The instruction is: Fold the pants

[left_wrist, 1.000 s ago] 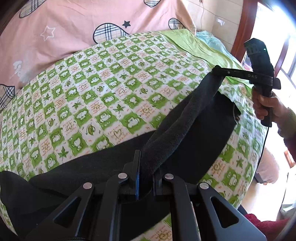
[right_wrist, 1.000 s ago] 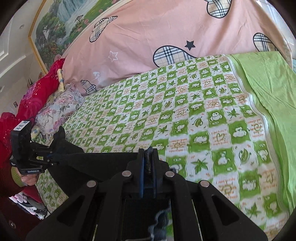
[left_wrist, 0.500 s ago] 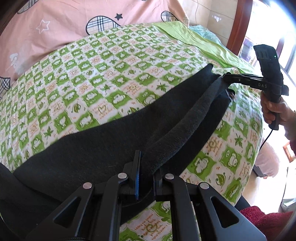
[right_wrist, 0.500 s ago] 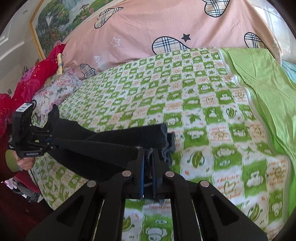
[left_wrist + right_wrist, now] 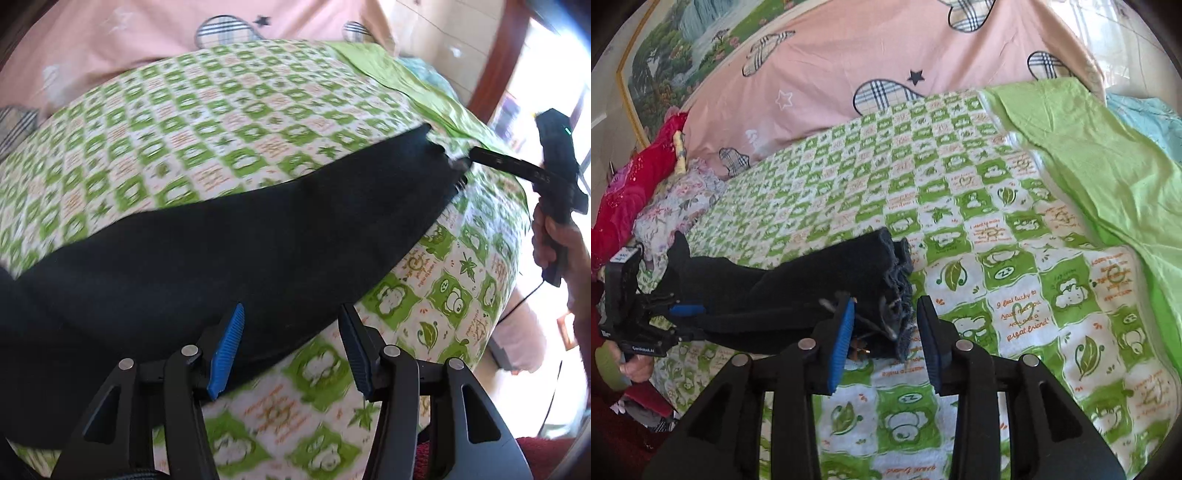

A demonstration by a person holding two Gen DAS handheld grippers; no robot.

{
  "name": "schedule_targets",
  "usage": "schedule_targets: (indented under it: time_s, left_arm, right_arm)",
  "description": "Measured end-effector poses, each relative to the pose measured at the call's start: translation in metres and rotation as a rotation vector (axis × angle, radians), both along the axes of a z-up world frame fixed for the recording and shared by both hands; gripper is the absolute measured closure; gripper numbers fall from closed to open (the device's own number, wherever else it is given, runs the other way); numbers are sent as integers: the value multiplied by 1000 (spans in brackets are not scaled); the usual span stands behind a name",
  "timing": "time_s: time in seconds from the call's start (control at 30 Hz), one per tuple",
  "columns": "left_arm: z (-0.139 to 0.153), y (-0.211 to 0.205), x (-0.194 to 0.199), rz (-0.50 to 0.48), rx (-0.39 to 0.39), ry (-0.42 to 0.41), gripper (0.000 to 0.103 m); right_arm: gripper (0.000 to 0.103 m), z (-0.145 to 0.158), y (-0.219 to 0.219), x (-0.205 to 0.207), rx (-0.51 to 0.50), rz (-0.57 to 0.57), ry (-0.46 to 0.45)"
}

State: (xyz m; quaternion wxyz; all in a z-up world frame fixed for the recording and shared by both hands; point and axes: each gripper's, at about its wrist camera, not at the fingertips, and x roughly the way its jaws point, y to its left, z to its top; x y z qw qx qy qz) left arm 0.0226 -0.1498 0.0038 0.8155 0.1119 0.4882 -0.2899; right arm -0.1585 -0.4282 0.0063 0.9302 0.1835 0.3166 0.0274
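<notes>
Both grippers' jaws have just opened; left gripper (image 5: pixel 291 347) and right gripper (image 5: pixel 886 332) stand apart, releasing black pants (image 5: pixel 229 243) flat on bed (image 5: pixel 221 122); first fold appears laid.

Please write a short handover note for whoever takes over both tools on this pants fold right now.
Left tool: open, jaws have just been opening, nothing pressed between them; the pants lie just ahead, under its left finger.
Right tool: open, jaws have just been opening; the frayed cuff end sits between the pads but is not gripped.
Pants: black, stretched lengthwise near the front edge of the green checked bedspread, the legs seemingly laid one on the other.
Done: pants laid out flat and let go.
Left: probably fold them across their length, cuffs toward the other end.
</notes>
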Motion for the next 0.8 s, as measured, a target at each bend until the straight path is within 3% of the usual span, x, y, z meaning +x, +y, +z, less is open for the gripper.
schedule_targets:
  time_s: [0.17, 0.37, 0.53, 0.8]
  left_arm:
    - [13, 34, -2, 130, -33, 8, 45]
    - [26, 87, 10, 309, -20, 16, 37]
    - [34, 129, 39, 480, 30, 43, 36]
    - [56, 175, 95, 671, 28, 93, 34]
  right_arm:
    - [62, 15, 24, -4, 24, 22, -60]
    - [61, 19, 80, 14, 59, 152, -75]
    - [61, 18, 138, 35, 52, 280, -75]
    - [61, 19, 226, 67, 46, 487, -80]
